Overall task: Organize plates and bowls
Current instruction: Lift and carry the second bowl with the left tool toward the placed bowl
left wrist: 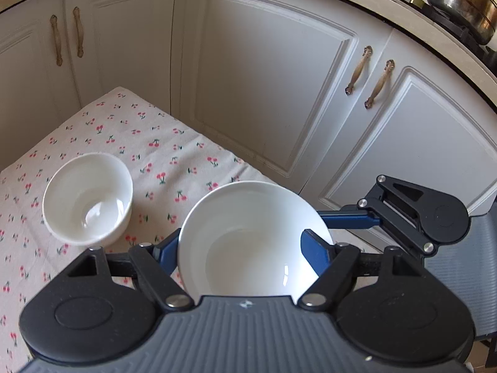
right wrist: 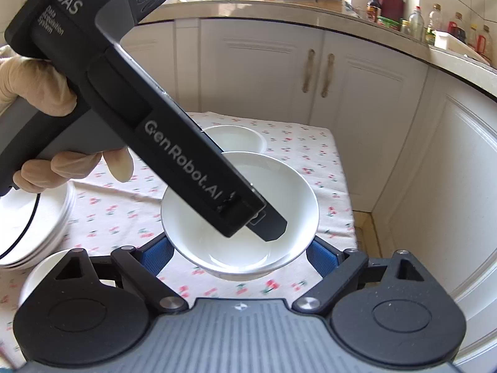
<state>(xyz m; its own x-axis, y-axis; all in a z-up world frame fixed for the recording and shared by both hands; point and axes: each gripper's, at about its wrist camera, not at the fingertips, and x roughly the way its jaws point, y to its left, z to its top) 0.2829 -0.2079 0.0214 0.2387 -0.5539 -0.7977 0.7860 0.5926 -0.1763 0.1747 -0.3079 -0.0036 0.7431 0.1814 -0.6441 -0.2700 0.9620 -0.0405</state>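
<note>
My left gripper (left wrist: 245, 245) has its jaws closed on the rim of a glossy white bowl (left wrist: 251, 236), round, deep and empty, held tilted above the cherry-print cloth (left wrist: 161, 155) over the worktop. My right gripper (right wrist: 239, 251) has its jaws spread wide to either side of that same bowl (right wrist: 289, 205); I cannot tell whether the blue pads touch it. A second empty bowl (left wrist: 88, 197) rests on the cloth. Stacked white plates (right wrist: 46, 217) sit nearby.
</note>
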